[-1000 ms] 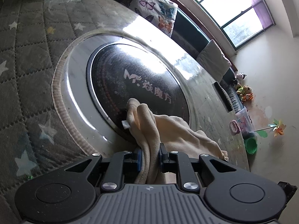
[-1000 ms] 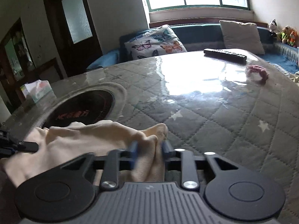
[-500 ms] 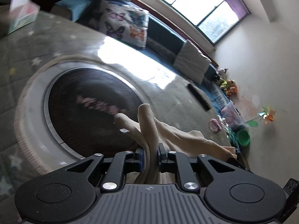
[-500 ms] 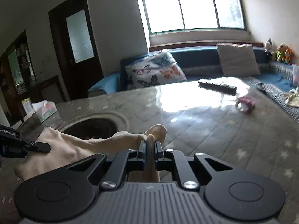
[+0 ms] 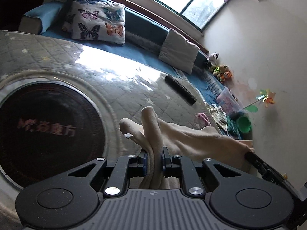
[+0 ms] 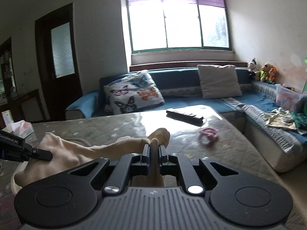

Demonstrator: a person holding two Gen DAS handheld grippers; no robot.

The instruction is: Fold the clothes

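Note:
A cream garment point(image 5: 184, 136) hangs stretched between my two grippers above the quilted table point(image 5: 122, 88). My left gripper point(image 5: 154, 153) is shut on a bunched edge of it, and a small white label sticks out beside the fold. My right gripper point(image 6: 153, 151) is shut on the opposite edge of the cream garment point(image 6: 80, 151). In the right wrist view the left gripper point(image 6: 44, 155) grips the cloth at the far left. In the left wrist view the right gripper's fingers point(image 5: 251, 156) hold the cloth at the right edge.
A round dark hotplate point(image 5: 44, 130) with a metal rim is set into the table at the left. A black remote point(image 6: 184, 117) and a pink scrunchie point(image 6: 208, 135) lie on the far side. A tissue box point(image 6: 19, 128) stands at the left edge. A blue sofa point(image 6: 191, 101) with cushions runs behind.
Both grippers have risen with the garment, lifting it off the table and stretching it between them. The right gripper's jaws closed tight on the cloth. The left gripper rolled.

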